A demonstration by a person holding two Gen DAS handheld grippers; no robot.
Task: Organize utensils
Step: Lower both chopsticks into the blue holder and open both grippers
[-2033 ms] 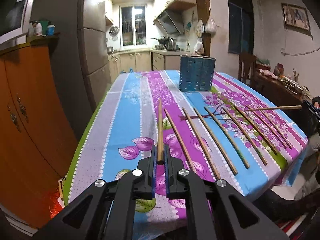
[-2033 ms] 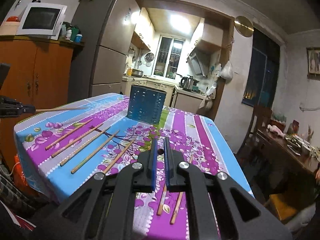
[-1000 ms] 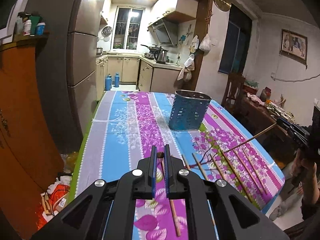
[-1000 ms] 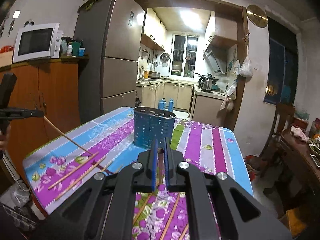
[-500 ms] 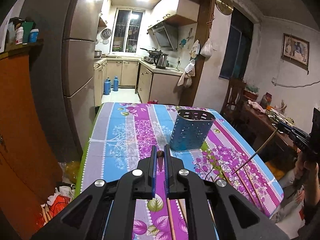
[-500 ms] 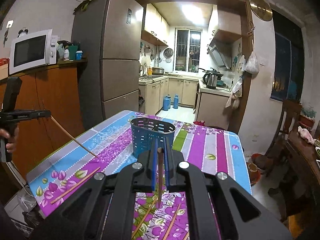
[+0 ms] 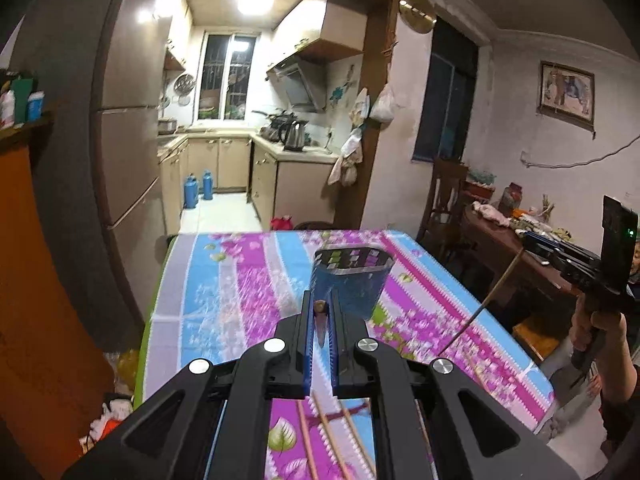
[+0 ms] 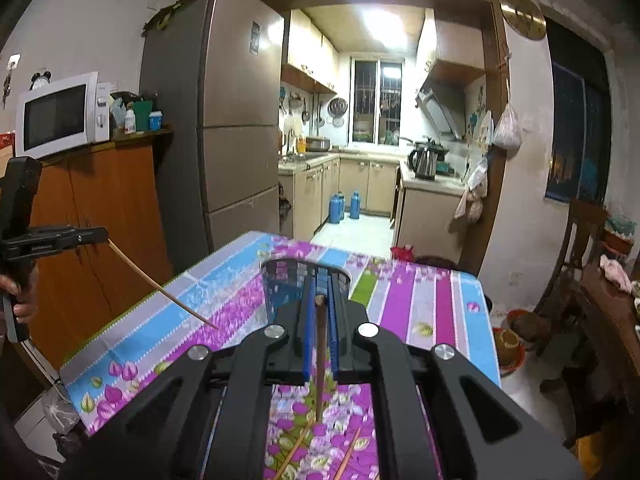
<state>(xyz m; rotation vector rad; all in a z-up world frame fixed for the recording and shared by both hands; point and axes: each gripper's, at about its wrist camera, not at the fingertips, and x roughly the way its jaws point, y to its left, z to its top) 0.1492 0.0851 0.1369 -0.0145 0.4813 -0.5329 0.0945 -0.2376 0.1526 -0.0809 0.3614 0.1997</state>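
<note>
Above the striped tablecloth [image 7: 208,280], both jaws are clamped on chopsticks [image 8: 320,340] hanging downward.

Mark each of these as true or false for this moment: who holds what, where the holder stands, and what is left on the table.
1. Each gripper is shut on a chopstick. True: the left gripper clamps one chopstick, the right gripper another.
2. The blue utensil holder lies tipped on its side. False: it stands upright on the table.
3. Both held chopsticks already stand inside the holder. False: both hang above the table, short of it.
4. Loose chopsticks lie on the tablecloth. True.
5. The holder is red. False: blue.
</note>
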